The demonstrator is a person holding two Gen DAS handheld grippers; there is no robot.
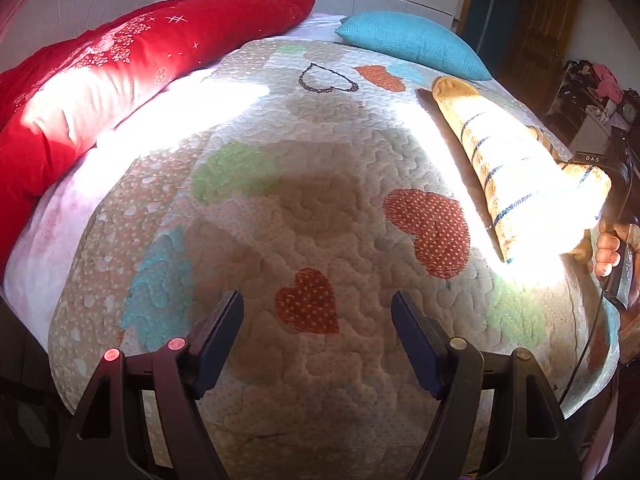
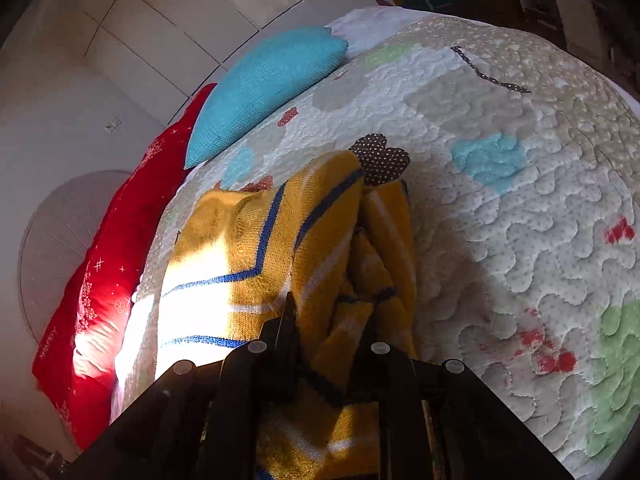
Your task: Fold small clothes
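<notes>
Surface: bed covered by pale quilted bedspread with coloured heart patches (image 1: 320, 184), wavy stitching, strong sunlight patches across it.
Pillows: long red pillow with white printed pattern (image 1: 120, 60) along far left edge of bed in left wrist view; teal textured cushion (image 1: 412, 42) at far end.
Room: white panelled wall (image 2: 132, 28) behind the bed; dark wooden door (image 1: 536, 20) and cluttered shelf (image 1: 592, 92) at right.
Garment: mustard-yellow knitted garment with white and blue stripes (image 2: 256, 248), bunched, not flat, partly washed out by sun.
Garment place: on right side of bedspread, one end lifted off the surface.
Left gripper (image 1: 318, 316): above bare quilt, jaws spread wide, nothing between.
Right gripper (image 2: 320, 344): jaws clenched on the bunched knit, fabric gathered between.
Hand (image 1: 608, 254): only fingertips visible at right edge, on gripper handle.
</notes>
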